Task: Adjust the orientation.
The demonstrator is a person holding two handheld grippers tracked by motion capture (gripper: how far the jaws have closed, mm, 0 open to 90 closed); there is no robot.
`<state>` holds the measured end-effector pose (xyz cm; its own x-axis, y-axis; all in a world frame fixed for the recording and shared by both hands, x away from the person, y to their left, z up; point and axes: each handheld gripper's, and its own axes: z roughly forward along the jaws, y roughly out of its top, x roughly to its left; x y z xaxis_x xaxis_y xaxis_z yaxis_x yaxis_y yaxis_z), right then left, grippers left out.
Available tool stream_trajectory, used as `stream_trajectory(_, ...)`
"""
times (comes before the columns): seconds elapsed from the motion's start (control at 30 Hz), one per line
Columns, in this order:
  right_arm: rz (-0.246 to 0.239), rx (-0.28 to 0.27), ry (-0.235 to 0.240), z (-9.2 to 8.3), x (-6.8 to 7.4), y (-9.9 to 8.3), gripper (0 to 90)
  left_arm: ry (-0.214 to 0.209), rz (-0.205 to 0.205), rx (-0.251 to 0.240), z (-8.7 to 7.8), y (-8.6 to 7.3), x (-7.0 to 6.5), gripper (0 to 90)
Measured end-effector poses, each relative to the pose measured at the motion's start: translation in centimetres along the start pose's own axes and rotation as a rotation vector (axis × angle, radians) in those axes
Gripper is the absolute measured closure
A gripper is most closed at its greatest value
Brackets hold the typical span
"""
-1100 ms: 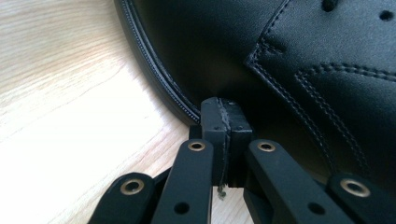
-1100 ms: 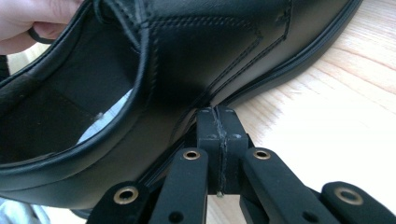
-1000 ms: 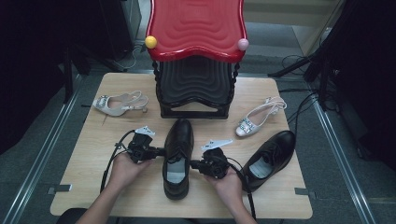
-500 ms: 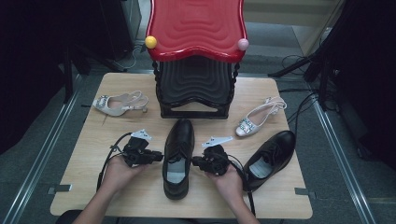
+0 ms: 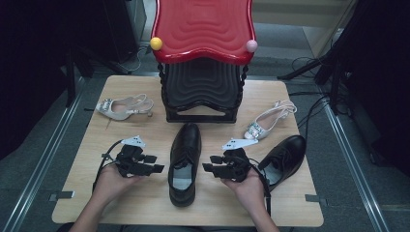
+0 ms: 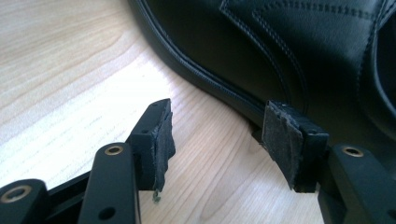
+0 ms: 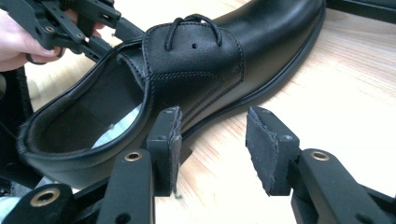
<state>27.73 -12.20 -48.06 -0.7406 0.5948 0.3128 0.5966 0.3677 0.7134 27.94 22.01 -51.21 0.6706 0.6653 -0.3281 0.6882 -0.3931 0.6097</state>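
Beside the black shoe (image 5: 184,162), both hand-held grippers' jaws, just opening, seemingly hold nothing.

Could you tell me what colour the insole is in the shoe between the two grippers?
Light grey insole inside the black shoe, clearest in the high view.

Black leather lace-up shoe (image 5: 184,162): lies upright on its sole at the middle of the wooden surface (image 5: 145,208), toe pointing away toward the far side, heel toward the near edge. Laces (image 7: 192,24) are tied in a small bow over the tongue. The upper is smooth and lightly glossy, with stitched seams along the side panels. The opening faces up, showing a dark lining and a pale insole. Nothing grips it; it rests free on the wood.
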Motion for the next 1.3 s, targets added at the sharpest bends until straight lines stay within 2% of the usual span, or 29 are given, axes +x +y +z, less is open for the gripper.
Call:
stream_trajectory(0.17,-0.004,-0.012,-0.033,-1.6,-0.2,-0.4,56.6,0.017,0.003,0.008,-0.1,-0.2,0.0,42.0)
stream_trajectory(0.37,0.016,-0.007,-0.046,-3.1,-1.0,-0.9,60.6,0.007,0.005,-0.016,-0.4,-0.1,0.0,42.0)
stream_trajectory(0.53,0.043,-0.009,-0.048,-4.0,-1.7,-1.3,68.7,0.005,0.007,-0.012,-0.3,0.1,0.1,42.0)
stream_trajectory(0.63,0.055,-0.011,-0.051,-4.6,-2.0,-1.5,76.0,0.009,0.009,-0.012,-0.3,0.3,0.1,42.1)
stream_trajectory(0.67,0.062,-0.011,-0.054,-5.2,-2.1,-1.7,82.0,0.002,0.005,-0.016,-0.2,0.4,0.2,42.2)
stream_trajectory(0.7,0.062,-0.011,-0.054,-5.2,-2.1,-1.7,82.0,0.002,0.005,-0.016,-0.2,0.4,0.2,42.2)
stream_trajectory(0.73,0.066,-0.01,-0.058,-5.7,-2.2,-1.9,88.2,0.006,0.01,-0.017,-0.2,0.5,0.2,42.2)
stream_trajectory(0.8,0.071,-0.007,-0.062,-6.0,-2.3,-2.1,90.0,0.008,0.014,-0.013,-0.1,0.7,0.3,42.2)
stream_trajectory(0.87,0.084,-0.007,-0.065,-6.6,-2.5,-2.4,90.0,0.005,0.016,-0.007,0.1,0.9,0.3,42.4)
stream_trajectory(0.97,0.107,-0.01,-0.097,-7.6,-2.8,-3.0,90.0,-0.011,0.0,-0.024,0.3,1.2,0.5,42.5)
stream_trajectory(1.17,0.155,-0.041,-0.166,-10.4,-3.6,-4.8,90.0,-0.013,-0.001,0.001,0.9,1.6,0.7,42.9)
stream_trajectory(1.3,0.18,-0.082,-0.156,-11.5,-3.7,-5.5,90.0,-0.014,0.004,0.004,1.1,1.9,0.7,42.9)
